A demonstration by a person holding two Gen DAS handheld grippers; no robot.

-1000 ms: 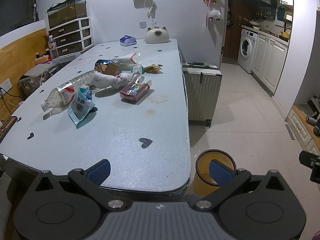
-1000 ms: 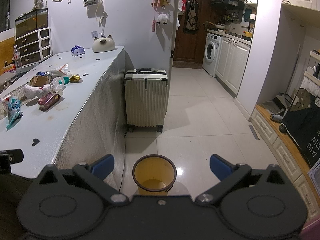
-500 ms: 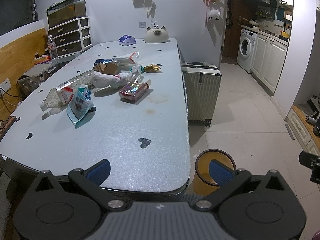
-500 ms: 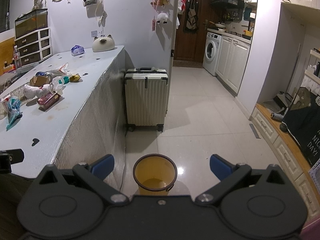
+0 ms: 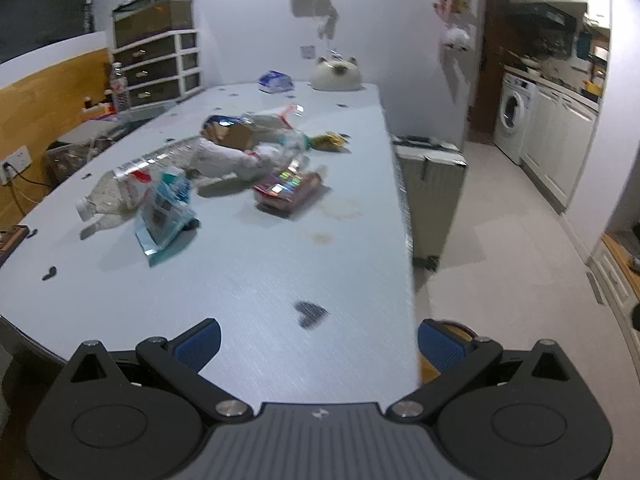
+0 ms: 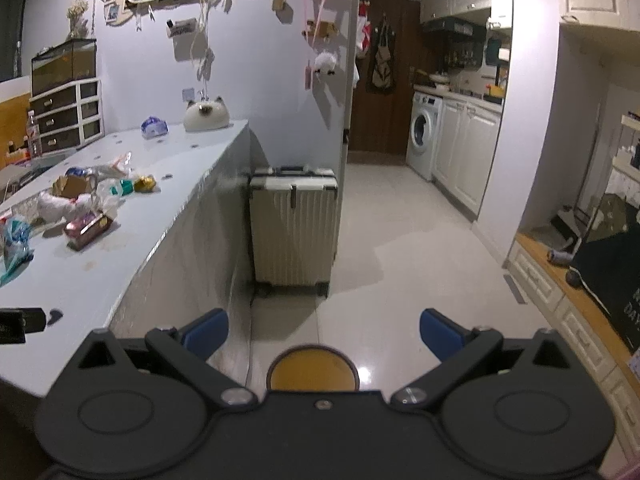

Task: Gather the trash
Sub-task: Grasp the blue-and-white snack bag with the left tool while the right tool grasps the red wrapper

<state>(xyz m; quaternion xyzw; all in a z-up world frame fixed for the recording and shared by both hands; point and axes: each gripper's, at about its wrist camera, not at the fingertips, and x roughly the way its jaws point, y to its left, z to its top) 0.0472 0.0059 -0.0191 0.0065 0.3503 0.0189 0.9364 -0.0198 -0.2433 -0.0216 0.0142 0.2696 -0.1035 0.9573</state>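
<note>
Trash lies in a heap on the pale blue table [image 5: 248, 280]: a clear plastic bottle [image 5: 116, 192], a teal packet [image 5: 164, 212], a shiny red wrapper [image 5: 286, 190], a white crumpled bag [image 5: 224, 158], a cardboard box [image 5: 234, 136] and a gold wrapper [image 5: 330, 141]. The same heap shows at the left of the right wrist view, with the red wrapper [image 6: 88, 228] nearest. My left gripper [image 5: 319, 343] is open above the table's near end, well short of the heap. My right gripper [image 6: 324, 333] is open over the floor, above a yellow bin [image 6: 312, 370]. The bin [image 5: 460, 330] peeks past the table corner.
A cream suitcase [image 6: 294, 226] stands on the floor against the table's right side. A cat-shaped white pot [image 5: 336, 74] and a blue pack [image 5: 274, 81] sit at the table's far end. Drawers [image 5: 160, 68] stand at the back left, a washing machine [image 6: 422, 136] beyond the tiled floor.
Both grippers have moved forward and tipped up slightly; the trash heap looks nearer in the left view, and the yellow bin has slid lower, partly under the gripper bodies. Both stay open.
</note>
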